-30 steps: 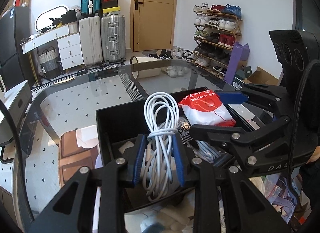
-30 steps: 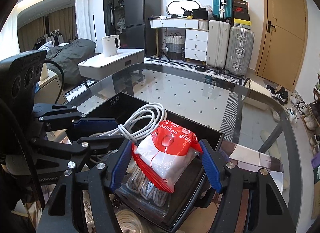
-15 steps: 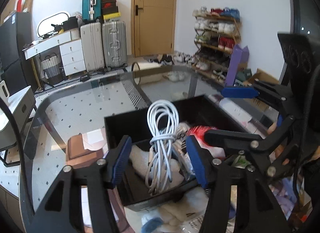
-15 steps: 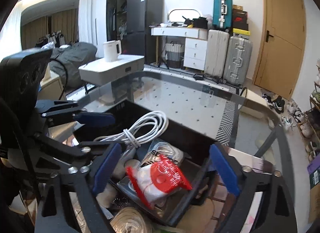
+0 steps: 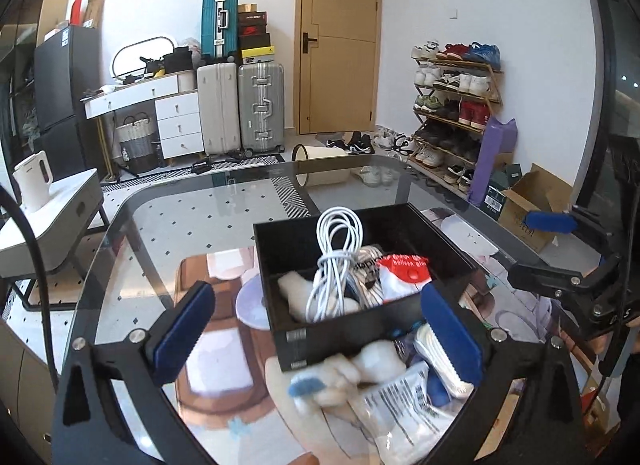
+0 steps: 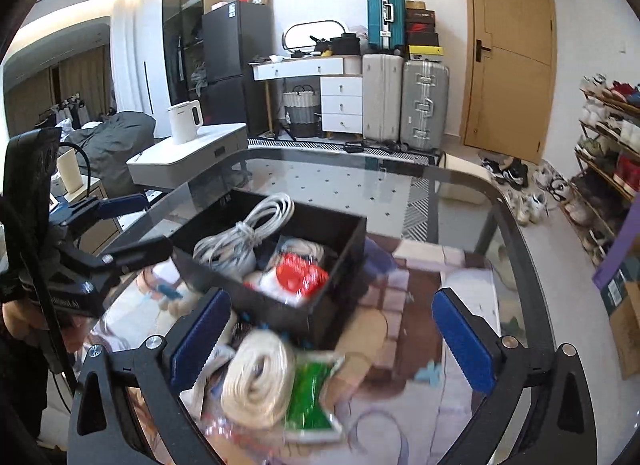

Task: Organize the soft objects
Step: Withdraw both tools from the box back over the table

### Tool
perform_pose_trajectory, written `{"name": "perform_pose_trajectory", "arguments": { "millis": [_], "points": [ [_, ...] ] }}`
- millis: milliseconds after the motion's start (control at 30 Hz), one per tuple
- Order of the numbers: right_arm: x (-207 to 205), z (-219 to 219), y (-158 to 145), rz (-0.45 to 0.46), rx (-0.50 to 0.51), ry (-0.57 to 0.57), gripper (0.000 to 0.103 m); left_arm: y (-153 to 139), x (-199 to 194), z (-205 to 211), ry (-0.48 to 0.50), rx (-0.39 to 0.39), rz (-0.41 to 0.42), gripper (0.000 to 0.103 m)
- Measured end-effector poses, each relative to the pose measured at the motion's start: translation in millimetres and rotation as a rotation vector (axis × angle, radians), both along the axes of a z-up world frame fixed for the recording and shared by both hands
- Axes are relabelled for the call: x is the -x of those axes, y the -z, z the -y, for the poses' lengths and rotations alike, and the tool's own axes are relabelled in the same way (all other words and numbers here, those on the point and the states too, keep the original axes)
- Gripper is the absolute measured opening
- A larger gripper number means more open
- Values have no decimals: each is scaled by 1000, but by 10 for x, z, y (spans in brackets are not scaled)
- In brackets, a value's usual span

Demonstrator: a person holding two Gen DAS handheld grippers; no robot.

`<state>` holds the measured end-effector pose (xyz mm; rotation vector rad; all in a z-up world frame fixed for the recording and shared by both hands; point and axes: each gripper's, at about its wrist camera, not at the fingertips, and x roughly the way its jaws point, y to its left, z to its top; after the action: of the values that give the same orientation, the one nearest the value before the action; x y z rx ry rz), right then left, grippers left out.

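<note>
Black box (image 5: 344, 329); white cable bundle (image 5: 334, 265); red-and-white packet (image 5: 402, 273); cream rope coil (image 6: 258, 381); green packet (image 6: 310, 401). Blue pads are borne on black fingers (image 5: 182, 329). Floor (image 5: 188, 221): white, black-diamond pattern.

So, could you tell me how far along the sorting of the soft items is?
Done: the white cable bundle and red-topped packet lie in the black box. In hand: nothing; the left gripper and right gripper have just opened. Left: the rope coil and green packet outside it.
</note>
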<state>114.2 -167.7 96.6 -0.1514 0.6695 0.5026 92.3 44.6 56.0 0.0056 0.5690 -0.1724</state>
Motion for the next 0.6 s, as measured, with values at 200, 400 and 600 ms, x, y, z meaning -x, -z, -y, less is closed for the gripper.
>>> {"name": "perform_pose_trajectory", "arguments": {
  "millis": [200,400,600],
  "points": [
    [122,99,112,-36,-3,43,102,25,193,58,-24,-4,-3,103],
    [202,103,222,-52,5,50,102,149,331,117,-54,-12,-31,103],
    [196,41,256,-78,25,56,102,253,398,168,-98,17,-59,103]
  ]
}}
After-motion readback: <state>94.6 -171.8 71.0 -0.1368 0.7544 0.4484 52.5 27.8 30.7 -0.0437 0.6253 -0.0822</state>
